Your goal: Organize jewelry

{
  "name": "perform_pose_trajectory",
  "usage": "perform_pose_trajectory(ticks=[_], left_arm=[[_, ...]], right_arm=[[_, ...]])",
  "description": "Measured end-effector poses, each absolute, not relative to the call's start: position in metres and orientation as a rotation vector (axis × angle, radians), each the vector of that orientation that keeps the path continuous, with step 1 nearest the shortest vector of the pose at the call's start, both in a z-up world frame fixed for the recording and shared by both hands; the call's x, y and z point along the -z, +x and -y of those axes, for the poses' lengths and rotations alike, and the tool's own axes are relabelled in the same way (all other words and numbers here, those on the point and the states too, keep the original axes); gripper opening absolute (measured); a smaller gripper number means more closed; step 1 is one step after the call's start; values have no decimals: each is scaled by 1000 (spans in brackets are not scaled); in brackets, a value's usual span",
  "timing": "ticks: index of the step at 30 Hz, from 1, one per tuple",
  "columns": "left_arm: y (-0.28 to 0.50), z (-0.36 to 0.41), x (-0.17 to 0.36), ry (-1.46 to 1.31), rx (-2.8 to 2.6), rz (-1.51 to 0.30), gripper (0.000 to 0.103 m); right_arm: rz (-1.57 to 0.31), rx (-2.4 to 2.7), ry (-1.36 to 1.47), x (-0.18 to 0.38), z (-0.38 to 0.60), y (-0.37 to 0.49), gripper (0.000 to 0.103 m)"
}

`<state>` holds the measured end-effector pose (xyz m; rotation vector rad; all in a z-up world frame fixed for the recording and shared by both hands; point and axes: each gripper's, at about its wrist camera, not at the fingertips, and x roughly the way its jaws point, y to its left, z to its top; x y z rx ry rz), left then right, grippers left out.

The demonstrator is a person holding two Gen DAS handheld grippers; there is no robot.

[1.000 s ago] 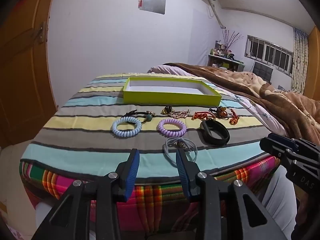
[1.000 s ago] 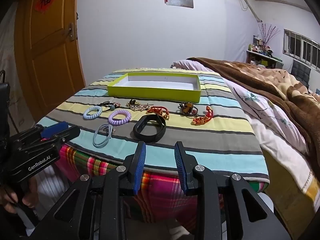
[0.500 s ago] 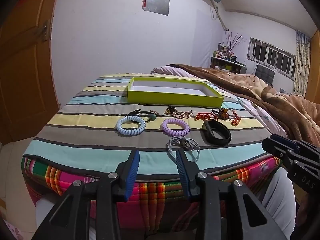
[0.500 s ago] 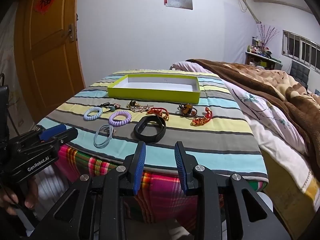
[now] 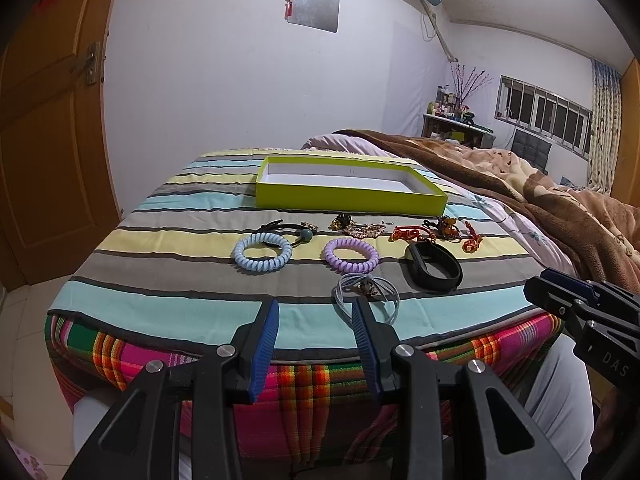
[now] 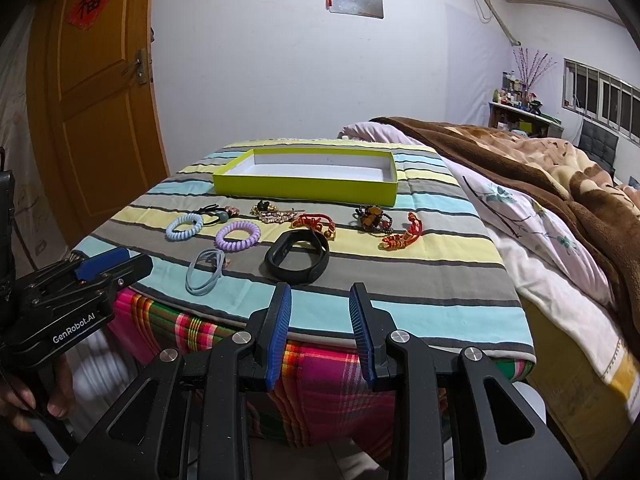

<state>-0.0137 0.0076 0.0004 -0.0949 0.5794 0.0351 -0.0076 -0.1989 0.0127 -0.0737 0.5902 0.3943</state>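
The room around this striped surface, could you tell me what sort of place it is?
Most likely a home bedroom: a bed with a brown blanket, a wooden door, and a cluttered shelf under the window.

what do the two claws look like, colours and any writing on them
Both are black plastic frames with triangular cut-outs and silver screw heads. Each finger carries a ribbed blue pad: left claw, right claw. Seen from the right wrist view, the left claw body reads "GenRobot.AI" in white; from the left wrist view, the right claw body shows "DAS". A bare hand grips the left one.
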Motion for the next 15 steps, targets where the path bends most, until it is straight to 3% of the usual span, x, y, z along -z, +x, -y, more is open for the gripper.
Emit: perform_pose_trajectory(ticks=[15], left_arm=[[-14,-9,0,-96,-37,-583,38]], right_arm=[[-591,-393,-74,-12,199,-7,31]])
